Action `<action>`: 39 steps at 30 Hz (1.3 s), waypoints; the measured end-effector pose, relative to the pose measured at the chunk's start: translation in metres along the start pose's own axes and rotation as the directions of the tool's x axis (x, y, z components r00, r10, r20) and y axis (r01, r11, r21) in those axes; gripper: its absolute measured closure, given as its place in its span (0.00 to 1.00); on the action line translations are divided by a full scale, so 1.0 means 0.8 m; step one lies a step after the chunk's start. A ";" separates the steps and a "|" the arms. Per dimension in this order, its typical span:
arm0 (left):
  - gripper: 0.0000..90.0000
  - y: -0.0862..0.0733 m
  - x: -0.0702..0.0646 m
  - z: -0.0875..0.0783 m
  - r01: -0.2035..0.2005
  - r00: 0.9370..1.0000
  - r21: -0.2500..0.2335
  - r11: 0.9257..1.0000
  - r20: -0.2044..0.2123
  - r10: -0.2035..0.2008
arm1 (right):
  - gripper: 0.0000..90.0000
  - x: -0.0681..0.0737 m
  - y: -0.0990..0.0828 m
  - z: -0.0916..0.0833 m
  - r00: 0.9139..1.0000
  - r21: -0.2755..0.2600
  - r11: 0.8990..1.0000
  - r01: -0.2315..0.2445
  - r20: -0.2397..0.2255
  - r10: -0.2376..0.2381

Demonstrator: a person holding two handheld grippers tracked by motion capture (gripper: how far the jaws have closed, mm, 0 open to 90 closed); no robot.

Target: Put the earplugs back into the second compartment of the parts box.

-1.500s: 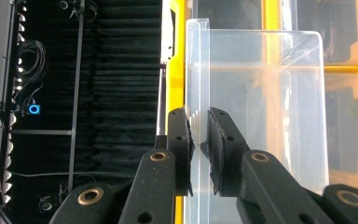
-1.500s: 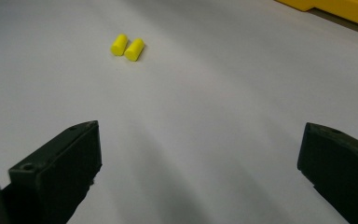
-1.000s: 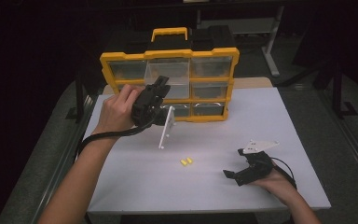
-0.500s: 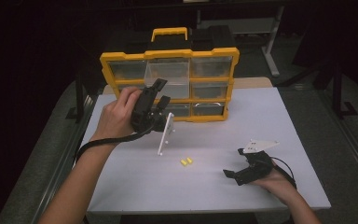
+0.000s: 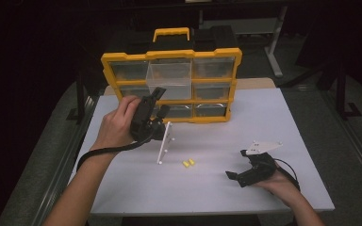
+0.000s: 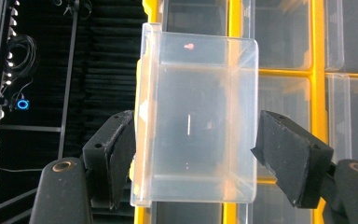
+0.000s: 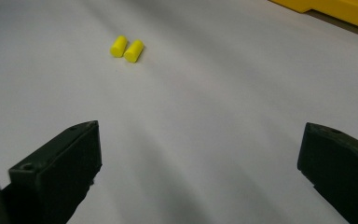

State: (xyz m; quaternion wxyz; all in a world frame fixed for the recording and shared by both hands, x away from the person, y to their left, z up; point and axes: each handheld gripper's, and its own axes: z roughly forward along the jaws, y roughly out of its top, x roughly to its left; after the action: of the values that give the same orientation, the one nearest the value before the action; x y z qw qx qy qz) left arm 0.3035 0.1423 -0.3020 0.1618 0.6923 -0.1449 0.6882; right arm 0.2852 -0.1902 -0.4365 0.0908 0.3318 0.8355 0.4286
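A yellow organizer (image 5: 170, 54) with clear drawers stands at the back of the white table. Its top-middle clear drawer (image 5: 170, 75) is pulled out toward me. My left gripper (image 5: 161, 100) is held up in front of it. In the left gripper view the drawer (image 6: 196, 121) lies between the jaws, which have just been opening: one jaw stands at its edge, the other apart from it. My right gripper (image 5: 233, 176) rests open on the table at the lower right. Two yellow earplugs (image 7: 127, 48) lie side by side ahead of its jaws (image 7: 200, 154), also visible mid-table as earplugs (image 5: 188, 163).
The white table (image 5: 273, 117) has dark floor around all its edges. The organizer's other drawers (image 5: 212, 89) are pushed in. Dark racks and a cable coil (image 6: 21, 51) stand beyond the table's left side.
My left hand has sunk a little in front of the organizer, with its plate dropping nearer the table. The right hand and the earplugs have stayed put.
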 end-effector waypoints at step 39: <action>0.16 -0.009 -0.101 -0.020 0.030 0.996 0.017 0.999 0.080 -0.031 | 0.00 0.000 -0.002 -0.002 1.000 -0.005 1.000 -0.005 0.005 0.005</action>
State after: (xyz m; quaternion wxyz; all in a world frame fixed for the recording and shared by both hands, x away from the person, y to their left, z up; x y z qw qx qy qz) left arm 0.2912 0.1541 -0.3831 0.1610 0.7229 -0.1353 0.6582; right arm 0.2838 -0.1923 -0.4365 0.0927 0.3349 0.8332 0.4302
